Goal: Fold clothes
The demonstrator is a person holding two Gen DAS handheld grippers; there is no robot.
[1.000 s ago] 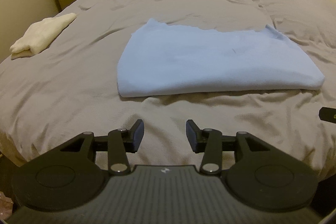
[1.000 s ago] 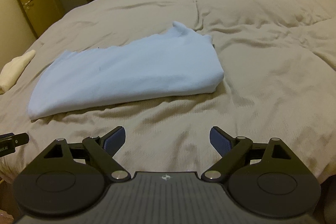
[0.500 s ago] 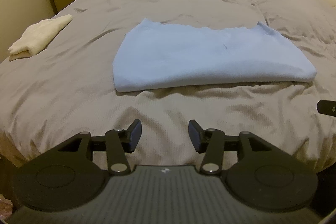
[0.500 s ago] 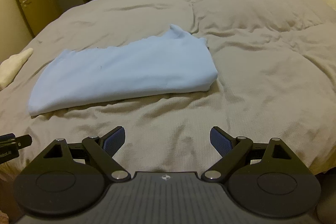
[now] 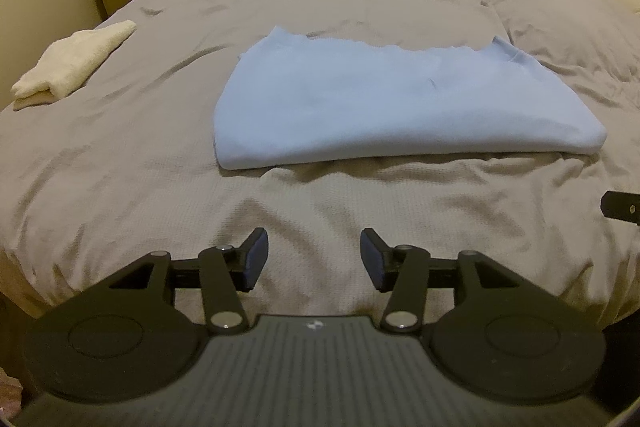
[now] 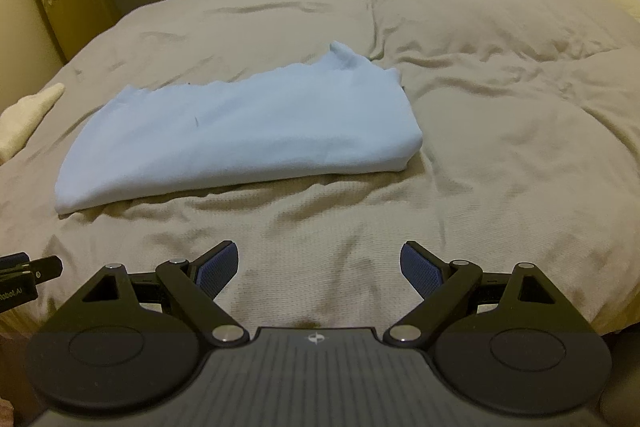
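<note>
On the grey bed (image 5: 120, 163) the blue garment (image 5: 400, 103) lies folded into a long band, its long axis running left to right across both frames, above and ahead of both pairs of tongs with bare bedding between. In the left wrist view the left tongs (image 5: 314, 259) sit at bottom centre, jaws parted about halfway with nothing between them, and the band's left end lies nearly straight above them, its right end far off to the right. In the right wrist view the right tongs (image 6: 319, 269) gape wide and empty, and the band fills the centre left, its thick right end (image 6: 404, 147) just up and right of them. So each pair looks nearer its own end, which would suit a fold end over end. Only the left view shows the whole cream towel (image 5: 72, 67) at upper left; the right view catches just its tip at the left edge, but shows the raised collar-like corner (image 6: 344, 55) more clearly.
</note>
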